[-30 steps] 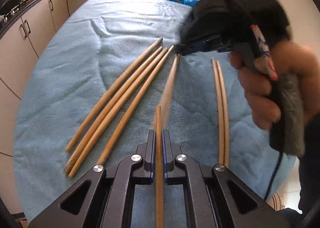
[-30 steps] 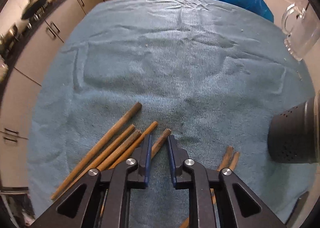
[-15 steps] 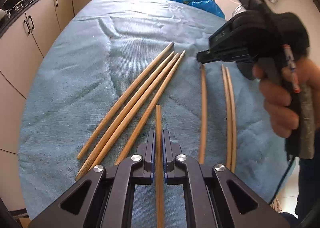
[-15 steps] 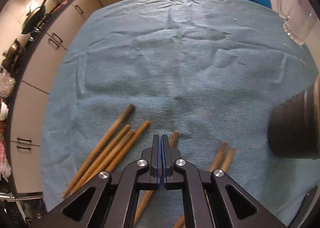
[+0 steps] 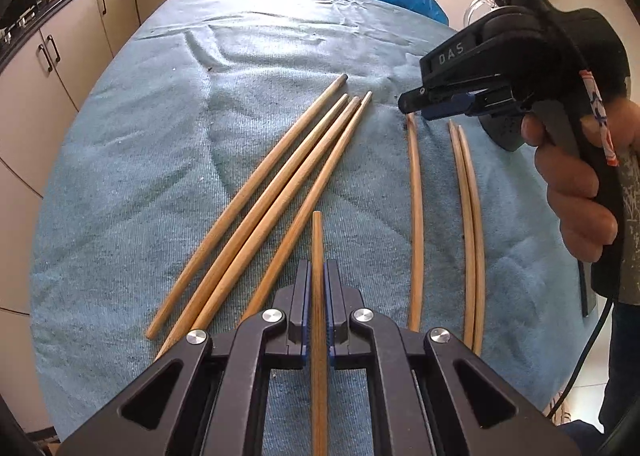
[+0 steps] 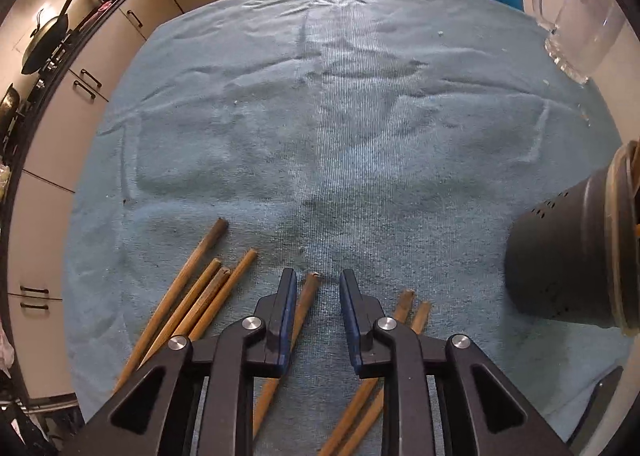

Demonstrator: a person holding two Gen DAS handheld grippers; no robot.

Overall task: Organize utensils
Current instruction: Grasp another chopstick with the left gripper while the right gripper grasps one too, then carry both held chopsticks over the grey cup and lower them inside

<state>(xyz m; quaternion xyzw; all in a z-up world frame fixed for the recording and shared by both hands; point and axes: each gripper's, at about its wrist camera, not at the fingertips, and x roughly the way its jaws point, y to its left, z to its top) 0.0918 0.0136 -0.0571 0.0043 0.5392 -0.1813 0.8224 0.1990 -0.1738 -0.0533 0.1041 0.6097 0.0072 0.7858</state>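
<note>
Here, left gripper [image 5: 318, 296] clamps chopstick [image 5: 318, 240]; right gripper [image 6: 318, 296] opening, empty; holder [image 6: 568, 256] contents unclear.

chopsticks [image 5: 256, 191]: matt wood | towel [image 6: 320, 135]: ribbed cloth | mug [image 6: 576, 23]: clear glass

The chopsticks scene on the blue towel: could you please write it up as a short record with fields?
surface: blue towel
left gripper: shut on one chopstick
right gripper: fingers opening, single chopstick lying between them, not gripped
loose chopsticks: group of four, single, pair
holder: dark perforated utensil holder, at the right edge
</note>
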